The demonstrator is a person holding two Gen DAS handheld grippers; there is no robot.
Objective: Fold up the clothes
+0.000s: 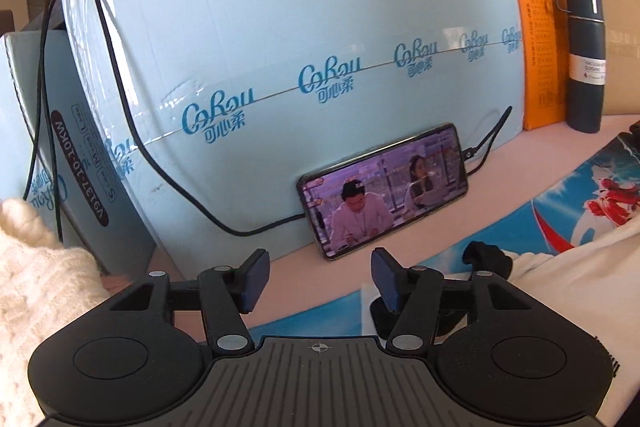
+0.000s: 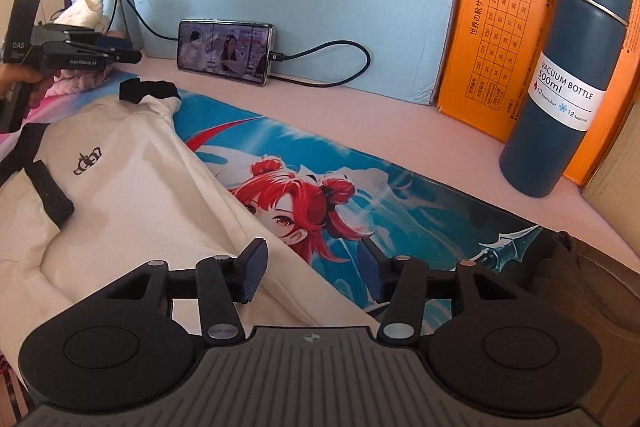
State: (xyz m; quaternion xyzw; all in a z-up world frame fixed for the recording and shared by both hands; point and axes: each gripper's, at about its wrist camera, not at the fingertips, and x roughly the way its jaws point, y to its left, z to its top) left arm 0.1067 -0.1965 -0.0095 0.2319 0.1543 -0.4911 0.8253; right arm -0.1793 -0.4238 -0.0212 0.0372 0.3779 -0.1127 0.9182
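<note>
Left gripper (image 1: 318,281): fingers spread, nothing between them, above the table edge near the phone (image 1: 383,190). The cream shirt (image 2: 132,187), black-trimmed, lies partly folded on the picture mat (image 2: 360,195); probably light, limp and prone to slipping, so best pinched at a sleeve cuff or hem corner. Right gripper (image 2: 316,277): fingers spread, empty, over the shirt's edge.

Soft matt cotton shirt (image 2: 132,187), glossy printed mat (image 2: 360,187), smooth matt bottle (image 2: 568,67), taped cardboard box (image 2: 300,7)
</note>
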